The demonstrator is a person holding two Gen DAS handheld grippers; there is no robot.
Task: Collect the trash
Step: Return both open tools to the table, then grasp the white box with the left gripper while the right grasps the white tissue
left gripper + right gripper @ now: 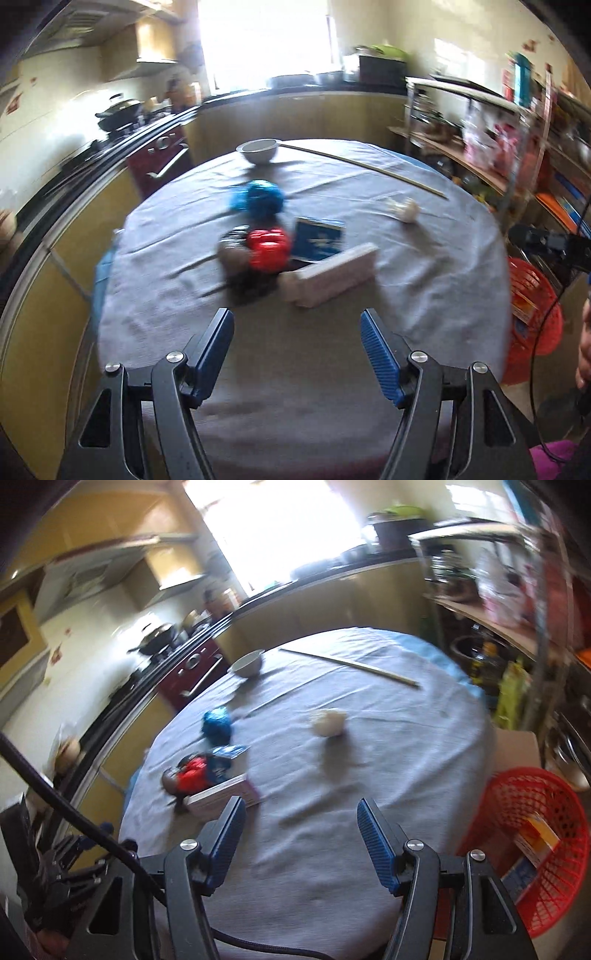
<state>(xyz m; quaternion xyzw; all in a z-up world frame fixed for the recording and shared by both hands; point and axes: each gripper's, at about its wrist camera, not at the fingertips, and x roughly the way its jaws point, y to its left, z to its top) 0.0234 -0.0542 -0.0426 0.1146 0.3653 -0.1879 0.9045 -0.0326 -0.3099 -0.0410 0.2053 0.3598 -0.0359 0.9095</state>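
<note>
1. The left gripper [297, 332] stood open over the near edge of the table [443, 266], nothing between its blue pads [378, 354].
2. The right gripper [299, 821] was likewise open and empty, above the near cloth.
3. Nearest the left gripper lay a white box [328, 275], flat on its side, its long axis running from near left to far right, one short end toward the near left.
4. Just behind the box sat a cluster: a red wrapper [267, 249], a dark lump touching it on the left, and a blue packet [319, 240] leaning behind the box.
5. Farther off was a blue ball [258, 197] of crumpled plastic, and well right of it a pale wad [404, 210]; blur made it hard to say what the wad was, probably crumpled paper.
6. At the far edge stood a bowl [257, 150], and a long stick [369, 170] ran from beside it toward the right rim; these were likely not trash.
7. Off the table at near right stood a red basket [532, 849] with a yellow carton [537, 836] already inside.
8. Judging by that, the collecting seemed begun but mostly undone: roughly five or six pieces stayed on the cloth, and neither gripper held one.
</note>
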